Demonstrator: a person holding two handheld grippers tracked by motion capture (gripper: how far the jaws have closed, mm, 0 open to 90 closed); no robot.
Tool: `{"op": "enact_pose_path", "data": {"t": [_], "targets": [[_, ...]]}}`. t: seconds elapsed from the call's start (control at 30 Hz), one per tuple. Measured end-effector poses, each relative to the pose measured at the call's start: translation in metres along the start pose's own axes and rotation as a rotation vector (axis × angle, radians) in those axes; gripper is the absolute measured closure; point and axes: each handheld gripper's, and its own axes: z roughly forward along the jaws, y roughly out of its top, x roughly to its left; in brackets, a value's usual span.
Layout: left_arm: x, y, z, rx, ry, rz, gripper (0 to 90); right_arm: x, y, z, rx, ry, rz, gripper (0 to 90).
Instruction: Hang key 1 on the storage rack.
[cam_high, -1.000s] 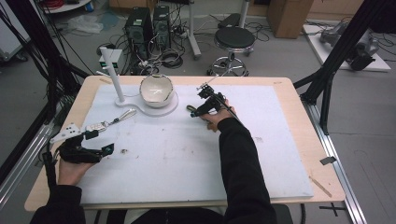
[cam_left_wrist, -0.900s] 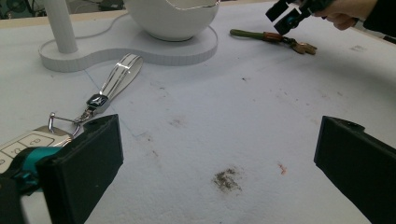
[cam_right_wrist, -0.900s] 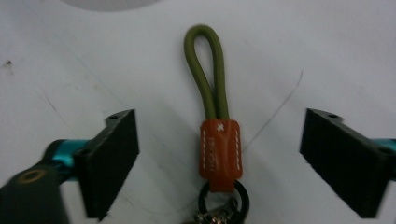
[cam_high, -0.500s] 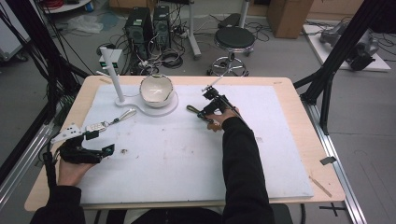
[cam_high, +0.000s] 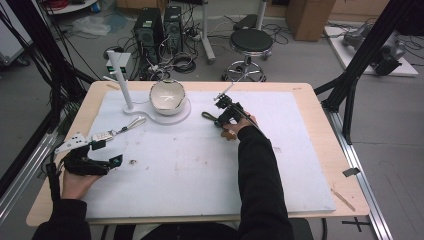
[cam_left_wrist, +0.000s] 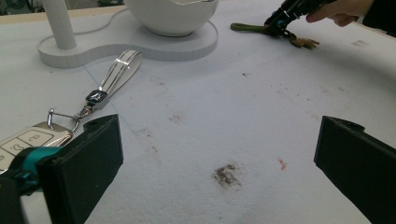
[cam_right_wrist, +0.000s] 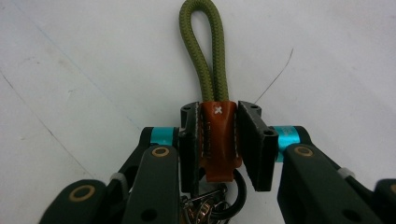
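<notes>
A keychain with an olive rope loop (cam_right_wrist: 204, 56) and a brown leather tab (cam_right_wrist: 218, 140) lies on the white mat. My right gripper (cam_right_wrist: 218, 135) is shut on the tab, and its jaws have just been closing on it. Metal rings and keys hang below the tab. In the high view this right gripper (cam_high: 223, 116) sits right of the bowl, with the rope loop (cam_high: 207, 116) pointing left. My left gripper (cam_left_wrist: 219, 158) stands open with nothing between its jaws. A car key fob (cam_left_wrist: 28, 140) with a white strap (cam_left_wrist: 119, 70) lies beside its left jaw.
A white bowl (cam_high: 166, 95) rests on a flat white base (cam_high: 182, 112) that also carries an upright white post (cam_high: 122, 75), at the back left of the mat. The wooden table edge (cam_high: 320, 130) runs around the mat. Small stains (cam_left_wrist: 226, 173) mark the mat.
The right gripper's jaws have closed on the keychain's leather tab, and the hand shifted only slightly. The left hand and the key fob have stayed where they were.
</notes>
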Motion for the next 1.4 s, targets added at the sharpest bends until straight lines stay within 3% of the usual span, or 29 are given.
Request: {"op": "enact_pose_path", "data": {"t": [0.3,0.43,0.73,0.87,1.07,1.4], "targets": [[0.001,0.0,-0.001,-0.006,0.002,-0.008,1.7,0.001,-0.001,-0.004,-0.001,-0.002,0.016,71.9],[0.001,-0.001,-0.002,-0.006,0.004,-0.006,1.7,0.003,0.0,-0.014,-0.039,0.008,0.023,71.9],[0.0,0.0,-0.002,-0.007,0.007,-0.004,1.7,0.018,0.006,-0.051,-0.182,0.04,0.0,71.9],[0.0,0.0,-0.002,-0.01,0.006,-0.006,1.7,0.026,0.012,-0.072,-0.241,0.017,-0.018,72.0],[0.001,0.0,-0.002,-0.021,0.004,-0.011,1.7,0.033,0.021,-0.096,-0.294,0.025,-0.027,72.1],[0.001,0.0,-0.004,-0.018,0.007,-0.013,1.7,0.038,0.027,-0.121,-0.35,0.054,-0.013,72.1]]}}
